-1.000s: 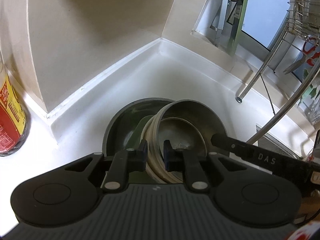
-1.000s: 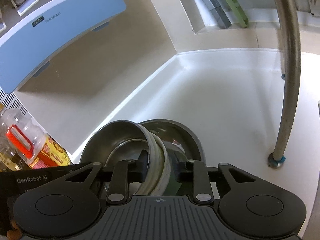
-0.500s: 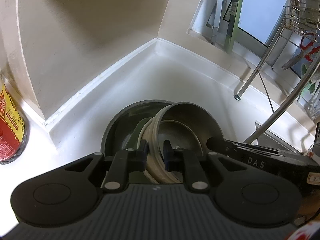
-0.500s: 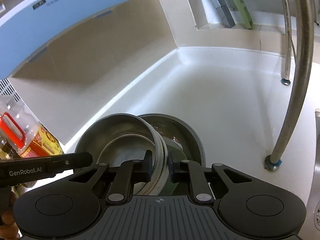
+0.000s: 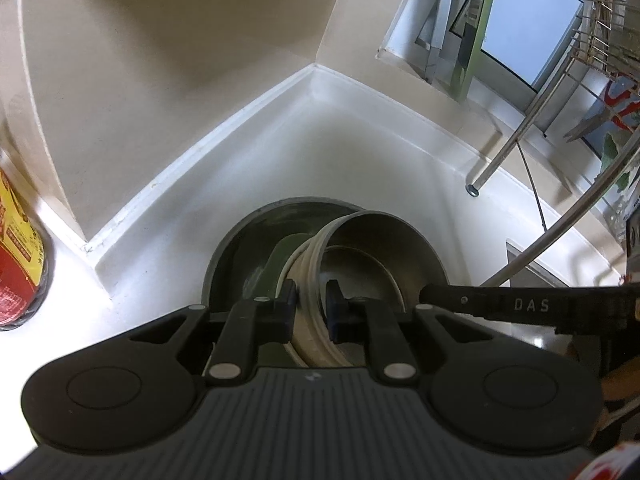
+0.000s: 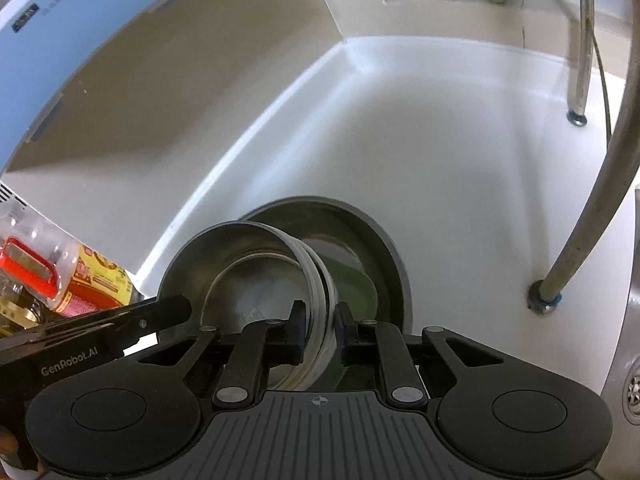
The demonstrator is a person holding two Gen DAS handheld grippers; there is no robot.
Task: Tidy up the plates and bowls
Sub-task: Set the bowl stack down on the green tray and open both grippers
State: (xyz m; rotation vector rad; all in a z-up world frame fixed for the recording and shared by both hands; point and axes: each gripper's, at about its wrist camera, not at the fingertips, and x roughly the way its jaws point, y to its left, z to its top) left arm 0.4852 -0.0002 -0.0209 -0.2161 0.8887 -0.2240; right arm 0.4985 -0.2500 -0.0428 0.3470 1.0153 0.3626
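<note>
Both grippers clamp opposite rims of one nested bowl stack. The left gripper (image 5: 311, 311) pinches the rims near 6 o'clock, the steel bowl (image 5: 384, 256) spreading toward 1 o'clock. The right gripper (image 6: 322, 330) is narrowed on the rims too, the grey plate (image 6: 384, 236) behind at 12 o'clock over the white countertop (image 6: 440, 152).

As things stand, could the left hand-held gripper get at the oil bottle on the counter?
Probably not: the left hand-held gripper is shut on the stacked bowls' rim, so the oil bottle stays out of reach until it lets go.
</note>
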